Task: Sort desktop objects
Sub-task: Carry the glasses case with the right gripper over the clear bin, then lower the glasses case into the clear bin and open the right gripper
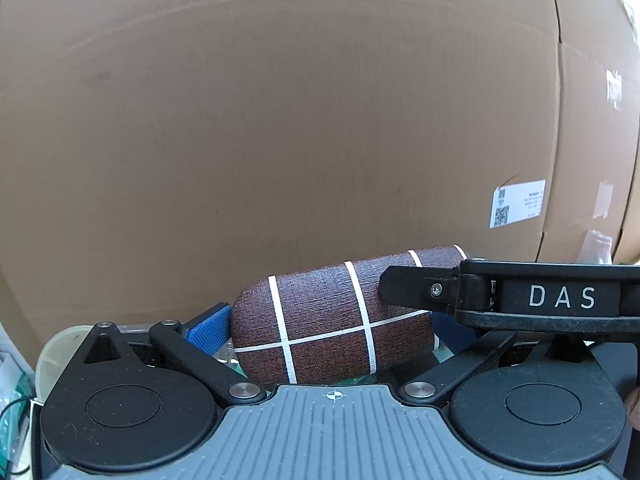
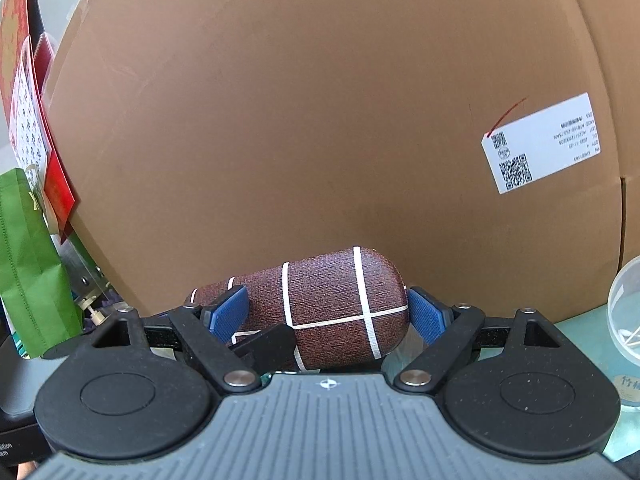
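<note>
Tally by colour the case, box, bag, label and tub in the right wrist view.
Brown: 2, case and box
Green: 1, bag
White: 1, label
Clear: 1, tub
Total: 5

White capitals "DAS" (image 1: 562, 296) stand on the black finger of the gripper that reaches in from the right in the left wrist view. A white label (image 2: 542, 142) on the cardboard box (image 2: 300, 120), at the far right, carries two QR codes and upside-down small print, too small to read reliably.
</note>
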Action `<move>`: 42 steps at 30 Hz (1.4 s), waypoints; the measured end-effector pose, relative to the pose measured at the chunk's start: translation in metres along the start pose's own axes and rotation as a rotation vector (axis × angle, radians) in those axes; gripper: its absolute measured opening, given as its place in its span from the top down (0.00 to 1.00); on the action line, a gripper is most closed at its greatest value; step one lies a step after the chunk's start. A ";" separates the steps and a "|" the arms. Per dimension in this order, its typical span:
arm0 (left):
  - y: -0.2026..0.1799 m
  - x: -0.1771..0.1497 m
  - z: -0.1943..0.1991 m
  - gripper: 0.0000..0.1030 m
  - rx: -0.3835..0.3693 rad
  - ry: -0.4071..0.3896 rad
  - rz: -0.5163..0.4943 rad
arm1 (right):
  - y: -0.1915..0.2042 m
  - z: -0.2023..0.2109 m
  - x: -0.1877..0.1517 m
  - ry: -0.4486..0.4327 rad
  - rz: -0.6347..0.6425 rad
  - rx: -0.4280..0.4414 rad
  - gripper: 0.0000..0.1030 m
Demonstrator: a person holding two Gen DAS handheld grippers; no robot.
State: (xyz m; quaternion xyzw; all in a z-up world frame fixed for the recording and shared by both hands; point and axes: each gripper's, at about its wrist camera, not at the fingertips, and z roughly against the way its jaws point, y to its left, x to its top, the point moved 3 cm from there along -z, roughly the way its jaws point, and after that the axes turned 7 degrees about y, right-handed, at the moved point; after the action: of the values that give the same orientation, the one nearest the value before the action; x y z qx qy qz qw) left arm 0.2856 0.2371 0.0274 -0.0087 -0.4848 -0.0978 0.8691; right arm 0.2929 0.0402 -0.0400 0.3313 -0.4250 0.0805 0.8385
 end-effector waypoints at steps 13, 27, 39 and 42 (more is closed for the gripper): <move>0.013 -0.005 -0.010 0.00 -0.018 0.074 0.005 | 0.013 -0.012 0.003 0.073 0.067 -0.020 0.14; 0.020 -0.009 -0.012 0.00 0.036 0.102 0.015 | 0.020 -0.016 0.004 0.130 0.156 -0.021 0.11; 0.015 -0.017 0.000 0.00 0.061 0.085 0.044 | 0.035 -0.010 0.000 0.083 0.159 -0.022 0.12; 0.016 -0.018 0.003 0.00 0.078 0.086 0.048 | 0.038 -0.009 0.000 0.075 0.173 -0.034 0.13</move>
State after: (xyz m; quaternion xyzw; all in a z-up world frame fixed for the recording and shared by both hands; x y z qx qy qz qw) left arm 0.2764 0.2559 0.0153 0.0178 -0.4500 -0.0584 0.8909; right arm 0.2830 0.0748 -0.0248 0.2757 -0.4216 0.1576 0.8494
